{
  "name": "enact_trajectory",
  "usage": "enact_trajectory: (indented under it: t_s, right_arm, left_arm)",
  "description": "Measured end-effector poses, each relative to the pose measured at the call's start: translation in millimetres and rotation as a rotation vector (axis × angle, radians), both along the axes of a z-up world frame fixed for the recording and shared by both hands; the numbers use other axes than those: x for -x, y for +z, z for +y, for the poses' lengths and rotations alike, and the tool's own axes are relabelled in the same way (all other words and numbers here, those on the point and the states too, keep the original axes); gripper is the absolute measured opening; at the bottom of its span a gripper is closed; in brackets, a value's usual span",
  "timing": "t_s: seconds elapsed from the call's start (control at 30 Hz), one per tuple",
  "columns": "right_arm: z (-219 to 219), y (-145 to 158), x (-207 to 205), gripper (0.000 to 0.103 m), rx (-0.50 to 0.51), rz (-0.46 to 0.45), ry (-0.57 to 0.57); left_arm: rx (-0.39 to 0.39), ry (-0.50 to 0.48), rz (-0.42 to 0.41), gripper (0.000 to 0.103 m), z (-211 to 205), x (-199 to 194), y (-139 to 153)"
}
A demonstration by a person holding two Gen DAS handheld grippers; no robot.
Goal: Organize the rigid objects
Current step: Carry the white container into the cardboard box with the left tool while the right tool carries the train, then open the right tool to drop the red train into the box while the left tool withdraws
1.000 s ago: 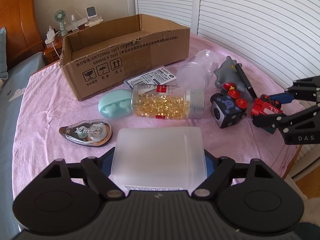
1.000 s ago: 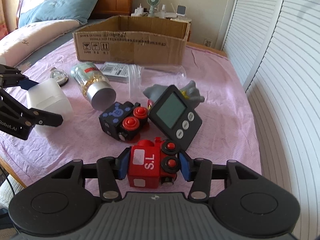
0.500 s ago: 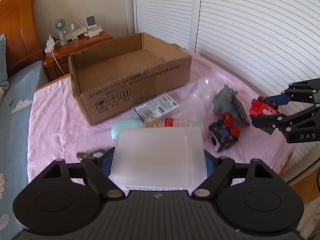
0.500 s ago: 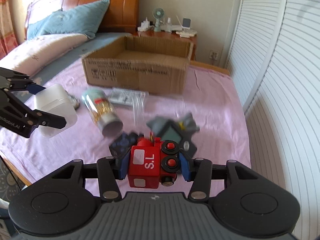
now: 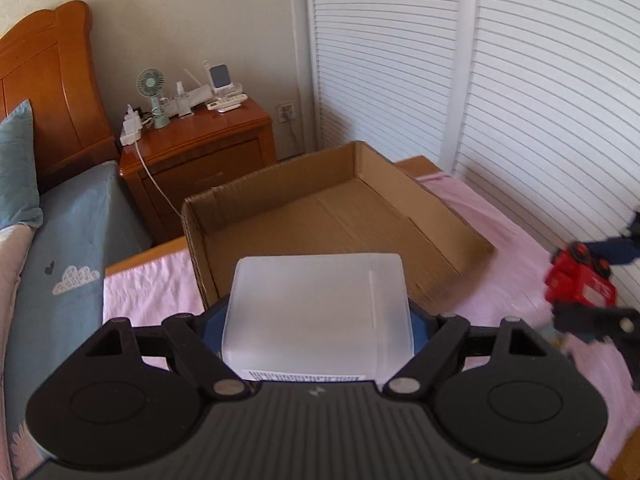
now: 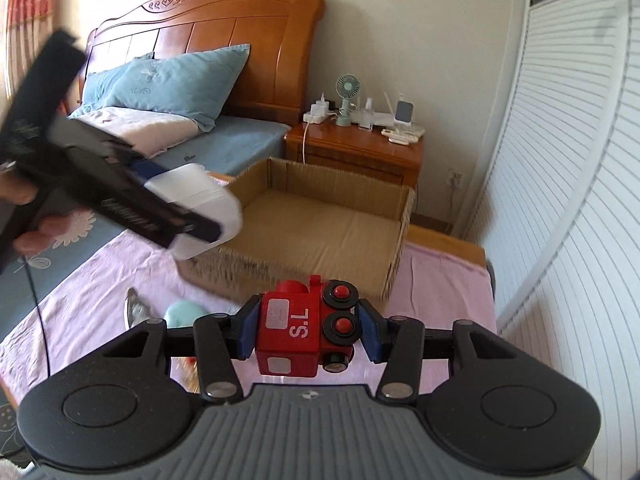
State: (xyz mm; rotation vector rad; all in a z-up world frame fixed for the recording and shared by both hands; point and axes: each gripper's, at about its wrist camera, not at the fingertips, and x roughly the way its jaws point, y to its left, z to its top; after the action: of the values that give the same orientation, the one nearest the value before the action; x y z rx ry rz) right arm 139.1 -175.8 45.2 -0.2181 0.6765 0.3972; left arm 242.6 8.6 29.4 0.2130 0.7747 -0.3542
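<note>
- Both loads are up off the worktop [image 6: 440, 264] now — a second ago they sat low among the clutter, and now both cameras look down into the open cardboard box [image 5: 328, 216].
- The left gripper [image 5: 318, 320] has its fingers clamped on the sides of a frosted plastic tub [image 5: 316, 312]; the tub has risen and travelled forward, and its front edge now hangs at the box's near wall.
- From the right wrist view the same tub [image 6: 200, 200] pokes over the box's left corner [image 6: 224, 248], so it looks close to a drop point.
- The right gripper [image 6: 306, 330] holds the red toy train [image 6: 304, 328] squeezed between its blue finger pads [image 6: 248, 332], lifted clear of the pink cloth, just short of the box's near wall.
- The bottle, the cube and the grey toy have dropped out of sight; only a mint-green case [image 6: 186, 314] and something shiny beside it show below the right gripper.
- The box floor reads as bare cardboard — nothing is packed yet.
- My read: both carries are nearly done, release comes next, and the tub looks likely to go in first.
- The risk: the two grippers converge on one box and could crowd each other.
</note>
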Motion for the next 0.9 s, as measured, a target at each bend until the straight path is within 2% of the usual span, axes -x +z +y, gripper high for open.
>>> enact_trajectory:
  t_s: [0.23,0.4,0.63,0.9]
  right_arm:
    - [-3,-2,-41,0.055,-0.008,0.014,-0.011]
    - [-5,-7,-52,0.055,-0.011,0.037,-0.024]
    - [-2,-6,-62,0.055,-0.006,0.062,-0.03]
    - [11,-1,-84,0.055,-0.016,0.082,-0.016]
  left_arm:
    - [-0.012,0.076,0.017,0.083,-4,-75,-12]
    - [0.007,0.128,0.01,0.084,-1,-97,-26]
    - [0.02,0.099,0.027,0.088,11,-63,-19]
    - [-0.002,0.071,0.009,0.092,24,14,-1]
